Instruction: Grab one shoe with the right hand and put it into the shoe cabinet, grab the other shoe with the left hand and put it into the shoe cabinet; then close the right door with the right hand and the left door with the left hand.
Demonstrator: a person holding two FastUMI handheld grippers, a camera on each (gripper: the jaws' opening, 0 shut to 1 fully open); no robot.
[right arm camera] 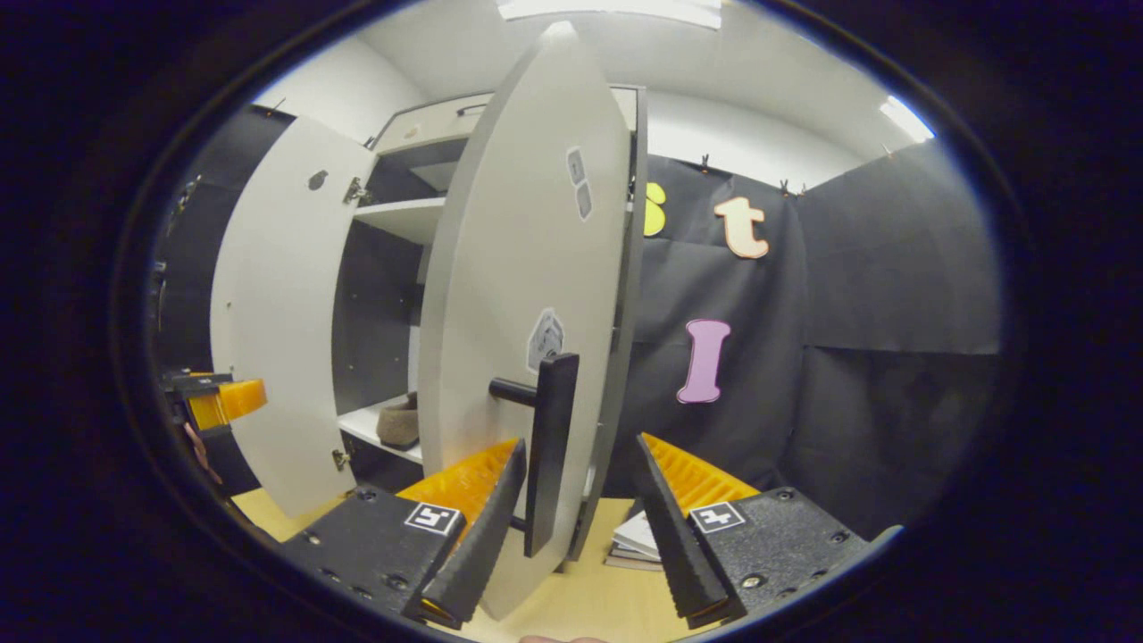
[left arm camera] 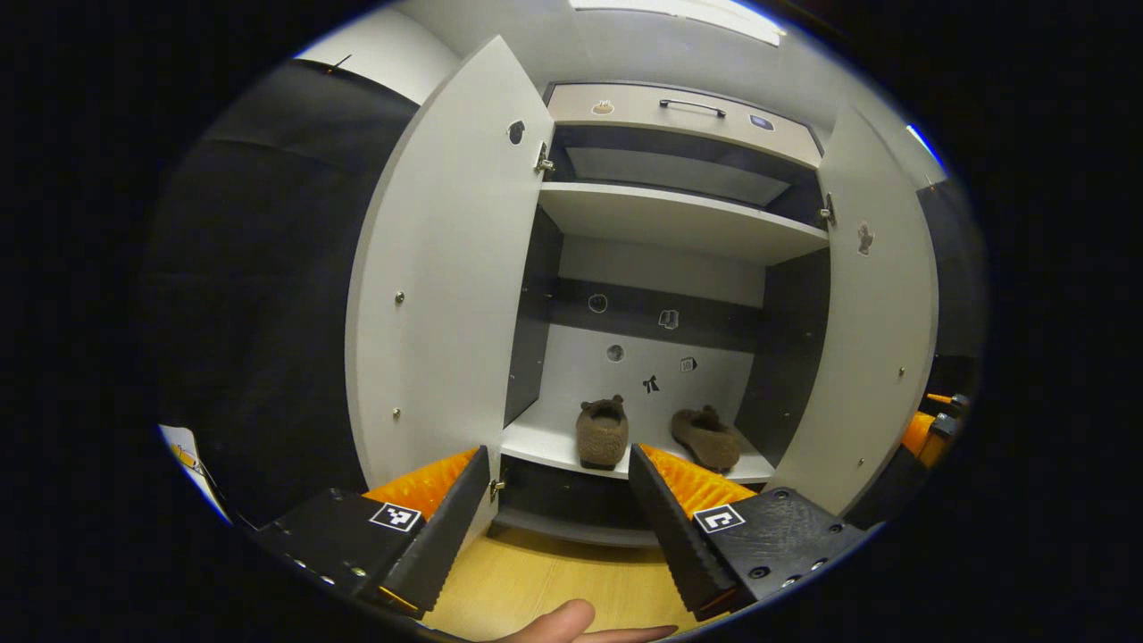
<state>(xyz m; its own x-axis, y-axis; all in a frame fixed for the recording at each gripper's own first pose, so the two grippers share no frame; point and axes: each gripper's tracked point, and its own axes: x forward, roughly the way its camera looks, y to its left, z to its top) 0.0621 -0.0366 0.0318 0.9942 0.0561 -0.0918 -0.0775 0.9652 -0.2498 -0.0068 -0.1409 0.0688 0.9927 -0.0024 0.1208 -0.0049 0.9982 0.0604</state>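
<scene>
Both shoes (left arm camera: 601,433) (left arm camera: 705,437) sit on the cabinet's bottom shelf (left arm camera: 545,444). Step: closing the right door (right arm camera: 518,295). Right claw (right arm camera: 571,527) released, straddling the handle (right arm camera: 546,446); next, push it shut. Left claw (left arm camera: 558,518) released, empty, left door (left arm camera: 446,268) still open.

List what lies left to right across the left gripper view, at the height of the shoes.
Left door → left shoe → right shoe → right door → the other gripper at the far right edge.
</scene>
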